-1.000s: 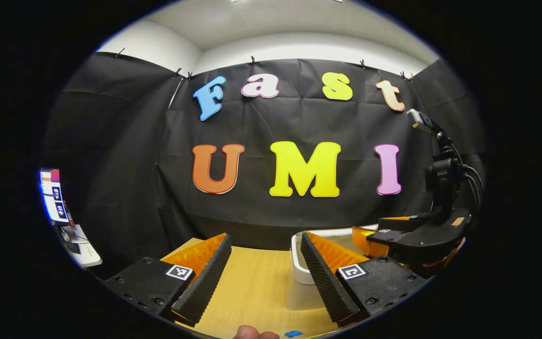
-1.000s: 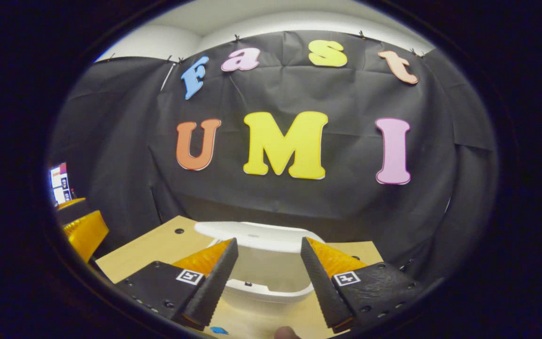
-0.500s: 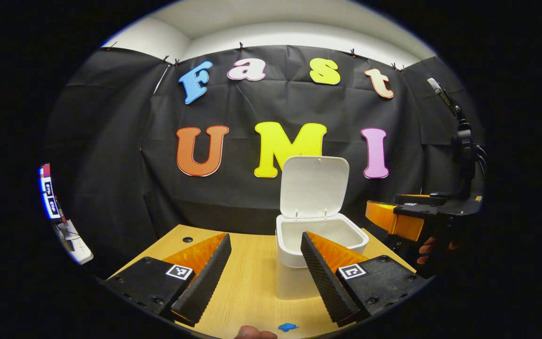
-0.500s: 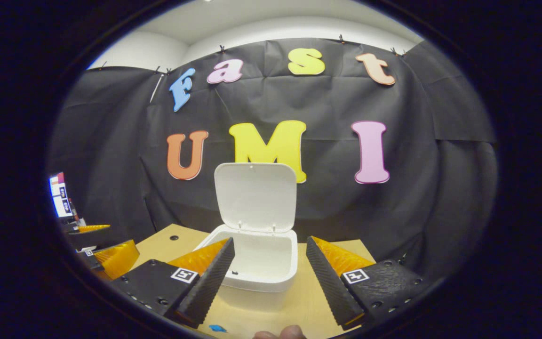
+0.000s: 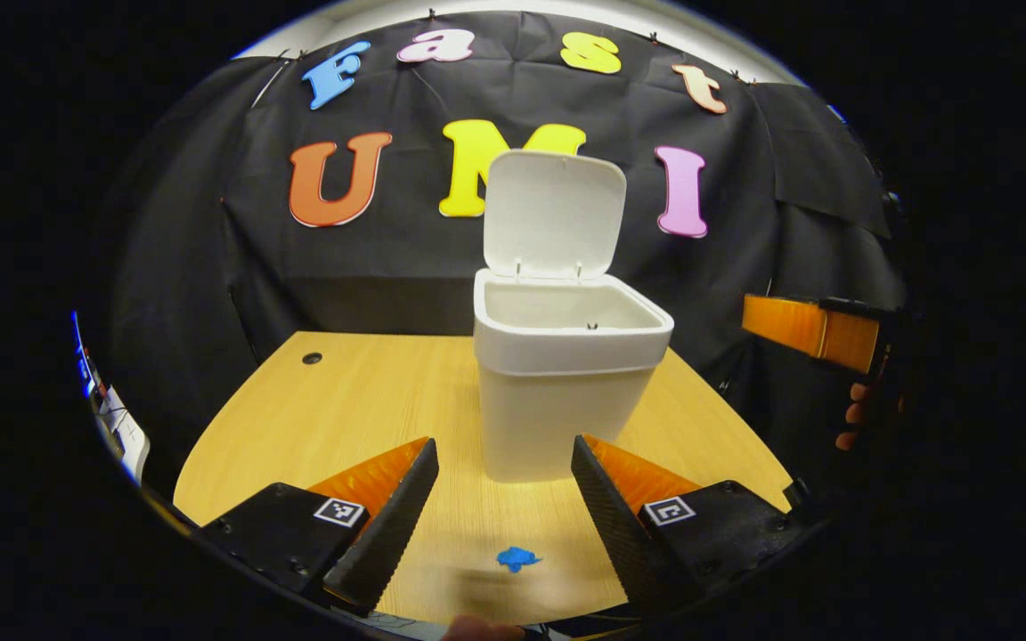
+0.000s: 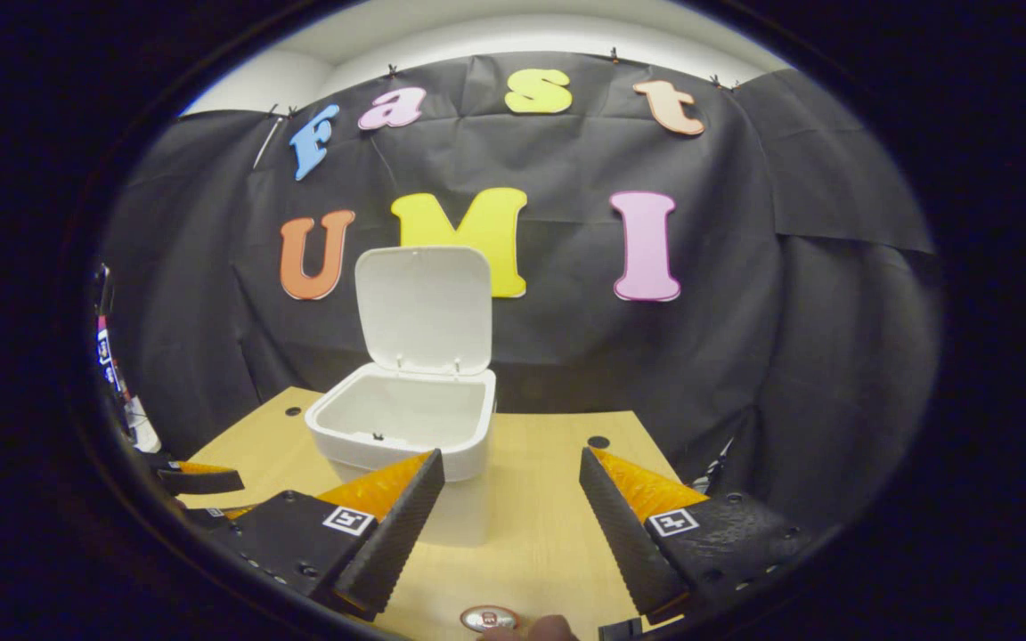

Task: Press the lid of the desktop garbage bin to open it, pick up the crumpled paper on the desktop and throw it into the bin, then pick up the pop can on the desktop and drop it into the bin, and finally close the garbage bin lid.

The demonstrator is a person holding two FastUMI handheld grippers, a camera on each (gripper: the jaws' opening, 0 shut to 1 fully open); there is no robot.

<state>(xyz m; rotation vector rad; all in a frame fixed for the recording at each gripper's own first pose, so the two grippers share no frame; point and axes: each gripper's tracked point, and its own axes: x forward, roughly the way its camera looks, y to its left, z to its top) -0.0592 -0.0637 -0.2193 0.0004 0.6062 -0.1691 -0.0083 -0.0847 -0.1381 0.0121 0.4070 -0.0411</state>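
The white desktop bin [image 5: 566, 401] stands mid-table with its lid [image 5: 554, 214] swung upright and its inside showing bare. My left gripper [image 5: 504, 525] hovers open just in front of the bin with nothing between its fingers. The right gripper view has the bin [image 6: 406, 427] ahead to the left, lid [image 6: 424, 307] up. My right gripper [image 6: 513, 525] is open and holds nothing. The top of the pop can [image 6: 489, 617] peeks in at the bottom edge, just under that gripper. The right gripper [image 5: 811, 325] also shows at the far right of the left gripper view.
The wooden table [image 5: 362, 409] has a cable hole [image 5: 312, 358] at its back left and another hole [image 6: 598, 442] right of the bin. A blue mark [image 5: 517, 559] lies on the table by my left gripper. A screen [image 6: 108, 356] glows at the far left.
The bin lid went from down to fully upright. Both grippers have drawn back from the bin, which now shows whole and farther off. The pop can's top came into the right gripper view.
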